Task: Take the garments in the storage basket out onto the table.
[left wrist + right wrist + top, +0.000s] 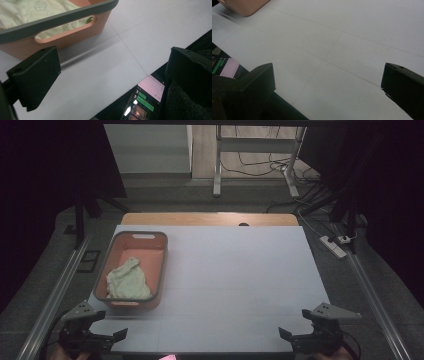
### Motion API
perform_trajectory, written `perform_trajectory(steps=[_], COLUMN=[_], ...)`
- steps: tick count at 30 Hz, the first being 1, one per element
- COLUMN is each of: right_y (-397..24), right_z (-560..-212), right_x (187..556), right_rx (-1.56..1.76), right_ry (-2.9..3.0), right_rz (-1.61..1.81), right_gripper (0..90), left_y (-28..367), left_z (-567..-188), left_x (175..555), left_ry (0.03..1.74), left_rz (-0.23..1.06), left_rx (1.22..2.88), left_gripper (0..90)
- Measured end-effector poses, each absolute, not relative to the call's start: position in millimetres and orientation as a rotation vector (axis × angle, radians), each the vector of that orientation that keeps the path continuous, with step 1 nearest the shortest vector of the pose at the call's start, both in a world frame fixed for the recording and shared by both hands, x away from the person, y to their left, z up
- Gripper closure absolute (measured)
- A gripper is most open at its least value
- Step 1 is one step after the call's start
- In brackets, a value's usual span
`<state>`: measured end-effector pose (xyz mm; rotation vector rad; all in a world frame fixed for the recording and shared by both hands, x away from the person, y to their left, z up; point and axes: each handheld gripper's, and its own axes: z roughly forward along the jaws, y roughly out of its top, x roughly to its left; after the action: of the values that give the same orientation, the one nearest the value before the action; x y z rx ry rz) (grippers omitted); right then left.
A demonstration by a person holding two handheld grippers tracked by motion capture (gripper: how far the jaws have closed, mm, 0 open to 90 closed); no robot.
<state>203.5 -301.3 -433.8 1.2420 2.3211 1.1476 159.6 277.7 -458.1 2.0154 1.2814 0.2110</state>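
At the near left corner of the white table [235,285] the left gripper [102,336] sits low over the edge, its jaws spread wide apart with nothing between them; in the left gripper view the two black jaws stand far from each other, bare white tabletop lying in the gap; the right gripper [295,336] sits at the near right corner, likewise wide open and empty, and the right gripper view shows its jaws parted over plain table surface; the two grippers are well apart from one another, one at each side of the near edge; the orange basket [150,245] with a grey rim stands on the left part of the table, just beyond the left gripper and near it but not touching it; a pale green cloth [127,280] lies crumpled inside the basket, toward its near end, and in the left gripper view the cloth [37,11] shows through the handle slot in the basket's [75,37] near wall; a phone [145,100] with a lit screen lies below the table's near edge, seen between the left gripper's jaws, and its pink glow shows at the left side of the right gripper view; beyond the table a grey floor holds cables and a power strip [334,246].
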Motion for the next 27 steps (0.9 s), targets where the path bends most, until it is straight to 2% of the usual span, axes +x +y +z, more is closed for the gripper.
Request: perform_trajectory(steps=[9, 27], right_y=[-300.8, -299.5], right_z=[-433.9, -434.5], right_x=[203.7, 204.2], right_rx=[1.235, 1.232], right_ry=[2.332, 2.346], right_rz=[1.144, 1.135], right_gripper=[0.0, 0.0], left_y=[279.3, 281.4], left_z=[-456.7, -454.4], left_x=[161.9, 177.6], left_ry=[1.288, 1.221], left_rz=[0.269, 0.234], left_rx=[2.026, 2.016], left_gripper=[0.1, 0.1])
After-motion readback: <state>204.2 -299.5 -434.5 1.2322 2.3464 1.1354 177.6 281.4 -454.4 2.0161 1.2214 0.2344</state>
